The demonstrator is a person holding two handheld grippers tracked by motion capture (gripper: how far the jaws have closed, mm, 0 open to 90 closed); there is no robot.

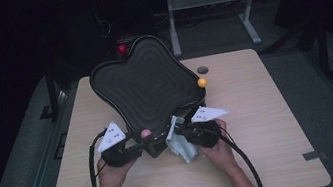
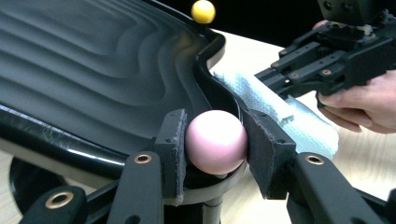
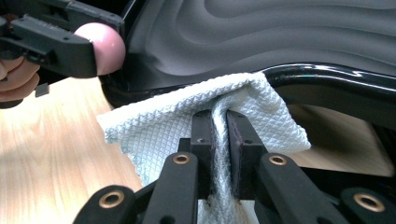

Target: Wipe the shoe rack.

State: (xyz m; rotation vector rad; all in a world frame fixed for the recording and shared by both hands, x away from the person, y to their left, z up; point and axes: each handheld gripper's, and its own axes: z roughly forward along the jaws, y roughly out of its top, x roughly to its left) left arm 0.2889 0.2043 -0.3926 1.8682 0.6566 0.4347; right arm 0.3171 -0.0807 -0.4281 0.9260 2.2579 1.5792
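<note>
Over the pale wooden tabletop, a black rippled tray is sitting tilted. The left gripper is gripping a pink ball between its fingers at the tray's rim. The right gripper is pinching a white cloth tight against that rim.

Ball in tray; cloth right of it.

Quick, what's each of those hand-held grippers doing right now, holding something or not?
Left hand-held gripper: closed on a pink ball at the black tray's rim.
Right hand-held gripper: closed on a white cloth beside the tray.
</note>
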